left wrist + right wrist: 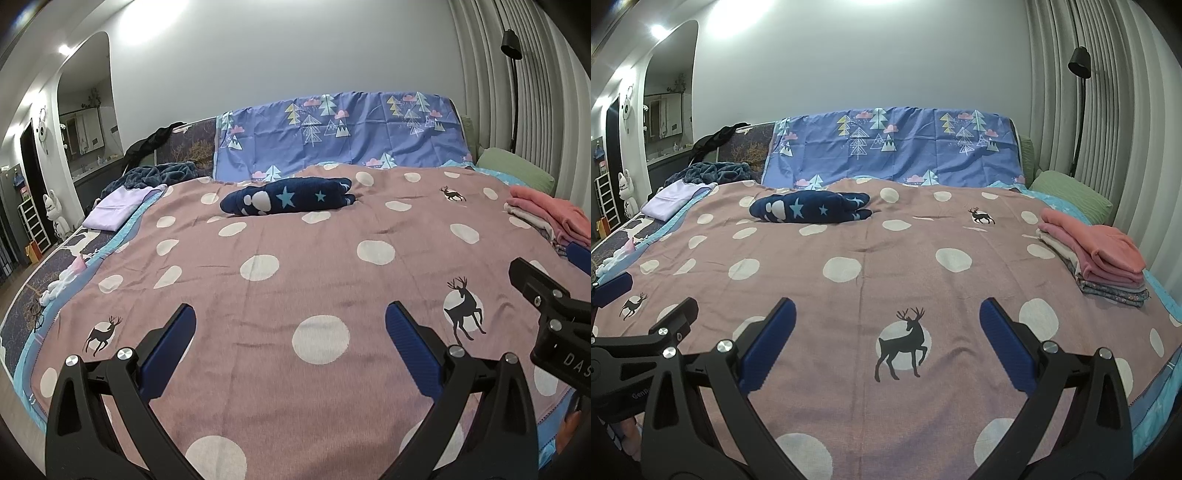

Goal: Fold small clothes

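Two hand-held grippers (290, 325) (886, 319), one folded stack (1097, 254)

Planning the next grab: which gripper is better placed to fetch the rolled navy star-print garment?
Left, probably. The rolled navy star-print garment lies ahead of the open left gripper, but left of the open right gripper.

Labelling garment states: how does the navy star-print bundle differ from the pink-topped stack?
The navy star-print fleece bundle lies alone, loosely rolled, at the far left; the pink-topped stack of clothes is flat-folded in several layers at the right edge. Both rest on the pink polka-dot deer blanket, away from either claw.
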`<state>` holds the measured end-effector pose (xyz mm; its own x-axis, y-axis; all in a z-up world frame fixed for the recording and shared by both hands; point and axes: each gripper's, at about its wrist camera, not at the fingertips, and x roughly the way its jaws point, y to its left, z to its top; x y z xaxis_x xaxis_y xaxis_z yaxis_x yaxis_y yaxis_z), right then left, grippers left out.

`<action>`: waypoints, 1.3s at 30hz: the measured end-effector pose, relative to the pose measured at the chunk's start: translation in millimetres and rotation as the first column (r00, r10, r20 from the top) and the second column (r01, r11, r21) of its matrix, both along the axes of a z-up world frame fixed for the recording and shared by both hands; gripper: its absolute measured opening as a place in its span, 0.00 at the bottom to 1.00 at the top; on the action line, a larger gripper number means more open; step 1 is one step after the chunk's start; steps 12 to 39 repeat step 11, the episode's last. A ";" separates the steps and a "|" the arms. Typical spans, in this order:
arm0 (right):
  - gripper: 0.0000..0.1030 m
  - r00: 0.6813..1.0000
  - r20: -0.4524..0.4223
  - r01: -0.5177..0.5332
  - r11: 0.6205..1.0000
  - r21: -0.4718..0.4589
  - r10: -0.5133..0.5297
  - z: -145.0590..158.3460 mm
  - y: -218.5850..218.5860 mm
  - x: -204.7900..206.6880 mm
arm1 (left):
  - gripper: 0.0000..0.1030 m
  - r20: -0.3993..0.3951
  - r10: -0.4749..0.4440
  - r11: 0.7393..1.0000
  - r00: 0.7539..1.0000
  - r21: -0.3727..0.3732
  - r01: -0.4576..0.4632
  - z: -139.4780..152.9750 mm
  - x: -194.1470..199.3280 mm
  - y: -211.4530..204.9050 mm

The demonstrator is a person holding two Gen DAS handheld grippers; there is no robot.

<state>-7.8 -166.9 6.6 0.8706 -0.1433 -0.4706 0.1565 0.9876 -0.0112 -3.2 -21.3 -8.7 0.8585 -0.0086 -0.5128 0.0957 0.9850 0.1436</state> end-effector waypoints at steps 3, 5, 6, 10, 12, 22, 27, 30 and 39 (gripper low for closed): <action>0.98 1.000 0.000 -0.001 1.000 0.002 0.001 -0.1 -0.3 0.1 | 0.99 0.000 0.001 1.000 1.000 0.001 -0.001 0.3 0.4 -0.3; 0.98 1.000 0.000 -0.001 1.000 0.002 0.001 0.0 -0.2 0.2 | 0.99 -0.002 0.001 1.000 1.000 0.000 -0.001 -0.4 -0.7 -0.1; 0.98 1.000 0.000 -0.001 1.000 0.001 0.001 0.0 -0.2 0.1 | 0.99 -0.001 0.001 1.000 1.000 0.001 -0.001 0.2 0.2 0.1; 0.98 1.000 -0.001 -0.002 1.000 0.000 0.002 0.2 -0.2 0.3 | 0.99 -0.008 0.001 1.000 1.000 -0.001 -0.001 -1.7 1.4 -1.1; 0.98 1.000 -0.001 -0.002 1.000 -0.001 0.002 0.0 -0.6 -0.1 | 0.99 -0.008 0.002 1.000 1.000 -0.001 -0.002 -1.8 1.5 -0.9; 0.98 1.000 -0.001 -0.002 1.000 -0.001 0.002 0.0 -0.6 -0.1 | 0.99 -0.008 0.002 1.000 1.000 -0.001 -0.002 -1.8 1.5 -0.9; 0.98 1.000 -0.001 -0.002 1.000 -0.001 0.002 0.0 -0.6 -0.1 | 0.99 -0.008 0.002 1.000 1.000 -0.001 -0.002 -1.8 1.5 -0.9; 0.98 1.000 -0.001 -0.002 1.000 -0.001 0.002 0.0 -0.6 -0.1 | 0.99 -0.008 0.002 1.000 1.000 -0.001 -0.002 -1.8 1.5 -0.9; 0.98 1.000 -0.001 -0.002 1.000 -0.001 0.002 0.0 -0.6 -0.1 | 0.99 -0.008 0.002 1.000 1.000 -0.001 -0.002 -1.8 1.5 -0.9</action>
